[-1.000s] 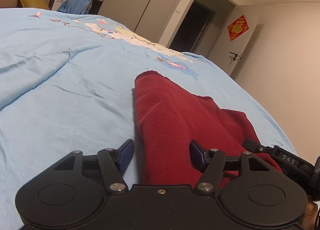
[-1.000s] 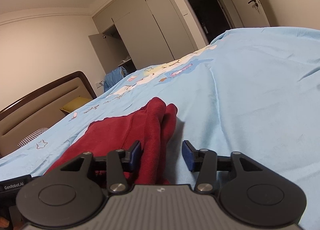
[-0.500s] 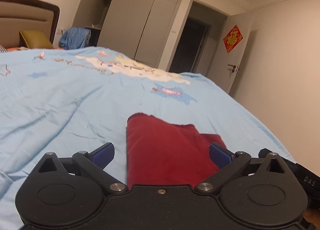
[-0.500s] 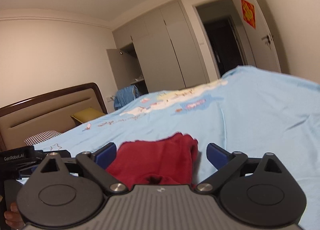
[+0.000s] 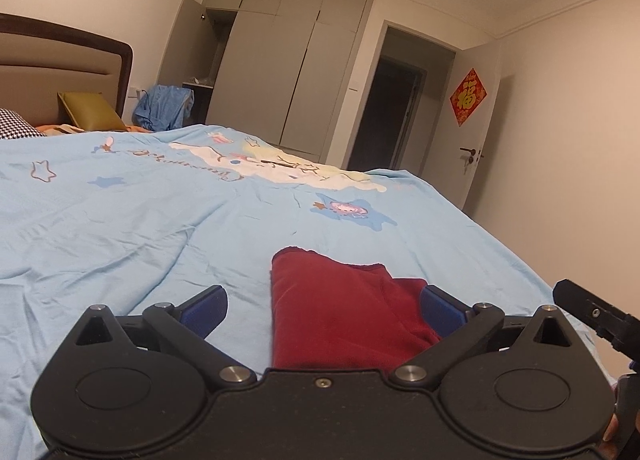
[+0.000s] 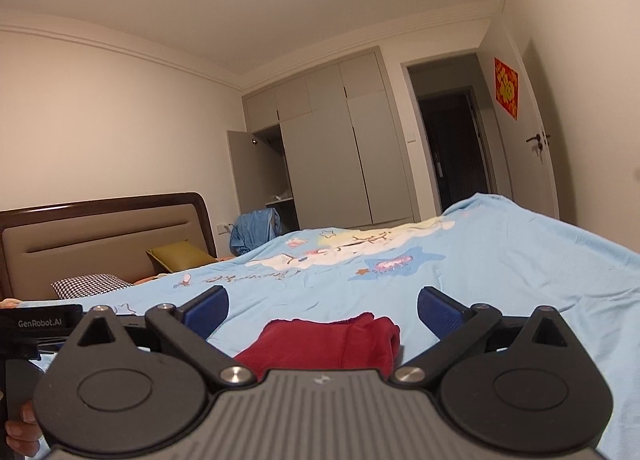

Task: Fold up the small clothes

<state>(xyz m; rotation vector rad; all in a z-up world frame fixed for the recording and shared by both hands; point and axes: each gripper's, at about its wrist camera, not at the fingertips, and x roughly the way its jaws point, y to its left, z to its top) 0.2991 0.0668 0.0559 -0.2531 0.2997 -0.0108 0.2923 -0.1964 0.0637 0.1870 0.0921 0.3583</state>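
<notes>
One folded red garment (image 5: 340, 308) is laid on the light blue bedcover (image 5: 120, 227), just ahead of and between the spread fingers of the left gripper (image 5: 322, 310), which is seen wide apart and holding nothing. The right gripper (image 6: 323, 310) is likewise splayed and empty above the garment's edge. Two pillows (image 6: 180, 256) are seen far ahead by one headboard (image 6: 100, 232).

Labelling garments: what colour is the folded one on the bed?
Dark red garment, plain, no print; left wrist view shows it best.
</notes>
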